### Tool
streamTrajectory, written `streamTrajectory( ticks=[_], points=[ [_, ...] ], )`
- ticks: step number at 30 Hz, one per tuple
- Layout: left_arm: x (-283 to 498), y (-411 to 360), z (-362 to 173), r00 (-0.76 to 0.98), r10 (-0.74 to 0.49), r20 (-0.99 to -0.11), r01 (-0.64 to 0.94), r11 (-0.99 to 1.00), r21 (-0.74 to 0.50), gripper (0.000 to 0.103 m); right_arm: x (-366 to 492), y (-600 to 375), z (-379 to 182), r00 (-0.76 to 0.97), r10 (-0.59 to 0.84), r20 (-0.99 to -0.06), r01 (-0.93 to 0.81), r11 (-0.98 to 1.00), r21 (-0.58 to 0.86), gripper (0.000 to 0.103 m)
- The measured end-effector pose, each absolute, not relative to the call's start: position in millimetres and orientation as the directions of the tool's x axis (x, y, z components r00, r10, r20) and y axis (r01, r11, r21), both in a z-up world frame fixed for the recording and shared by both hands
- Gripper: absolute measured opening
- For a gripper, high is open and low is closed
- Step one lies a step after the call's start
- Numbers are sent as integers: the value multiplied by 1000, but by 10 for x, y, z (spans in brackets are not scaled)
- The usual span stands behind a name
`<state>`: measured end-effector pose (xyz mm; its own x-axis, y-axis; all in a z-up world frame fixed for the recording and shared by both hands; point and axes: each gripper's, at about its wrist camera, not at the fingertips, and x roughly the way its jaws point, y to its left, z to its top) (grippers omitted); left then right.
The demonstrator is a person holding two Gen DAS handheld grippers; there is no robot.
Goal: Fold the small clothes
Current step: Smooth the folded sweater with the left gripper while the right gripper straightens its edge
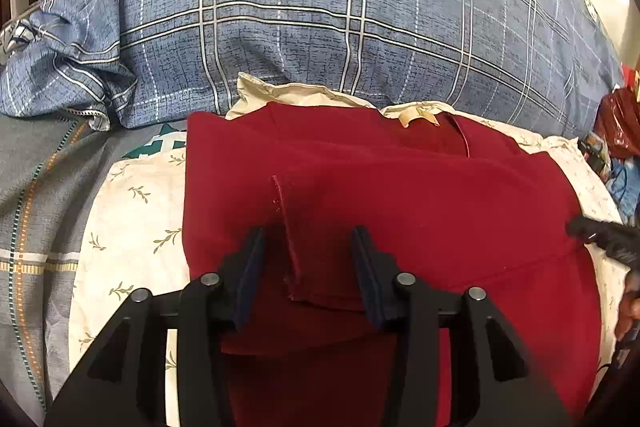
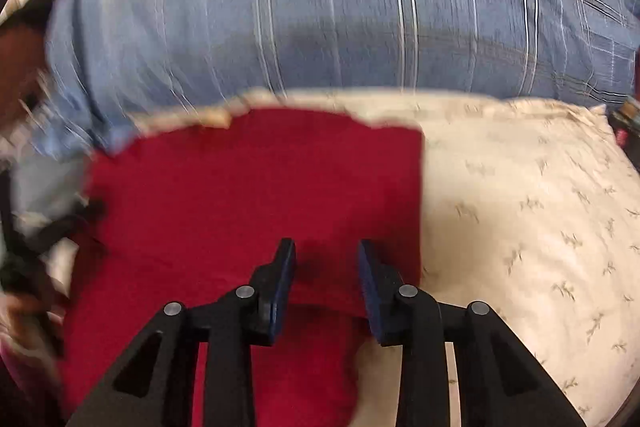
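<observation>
Both tools sit low in their own pictures, over the same red cloth. Left hand-held gripper (image 1: 310, 239) is at the bottom middle of the left wrist view, and its two black fingers with blue pads stand apart. A folded flap edge of the red garment (image 1: 360, 195) runs between the pads, but the pads do not press on it. This garment fills the middle of that picture and is folded over in layers, with a small pale tag at its top edge. It lies on a cream pillow (image 1: 132, 227) with little leaf marks, seen at the left and at the far right. Behind it, across the top of the frame, is a big blue checked pillow (image 1: 320, 7). A grey striped blanket (image 1: 36, 187) is at the left edge. At the right edge a dark fingertip of the other tool pokes in.

Right hand-held gripper (image 2: 326, 247) is at the bottom middle of the right wrist view (this picture is blurry). Its fingers are apart too, with the red garment (image 2: 240, 195) under them and its lower edge between the pads, not squeezed. Red cloth fills the middle left, and the cream pillow (image 2: 540, 227) fills the right. Blue checked pillow (image 2: 320, 7) is across the top.
</observation>
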<state>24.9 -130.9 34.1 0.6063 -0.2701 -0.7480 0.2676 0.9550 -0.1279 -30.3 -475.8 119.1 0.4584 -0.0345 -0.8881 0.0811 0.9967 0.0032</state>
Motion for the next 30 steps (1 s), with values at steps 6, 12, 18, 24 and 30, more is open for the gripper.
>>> streamTrajectory(
  ticks=[6,12,18,24,30],
  points=[
    [265,-1256,362,602,-272,-751,257,956,-141,47,-327,-4706,1401,502,-18,-865,102,994,38,33],
    [271,-1244,352,607,-264,-750,245,959,-139,51,36,-4374,1409,531,28,-847,28,998,51,34],
    [310,-1283,317,607,-254,-753,244,961,-127,54,467,-4283,963,494,-8,-869,52,998,20,30],
    [333,-1279,312,606,-254,-754,242,962,-129,56,554,-4290,998,491,-38,-871,56,998,-12,32],
    [328,-1294,316,609,-248,-753,242,963,-121,57,173,-4331,1230,507,-4,-862,41,999,20,35]
  ],
)
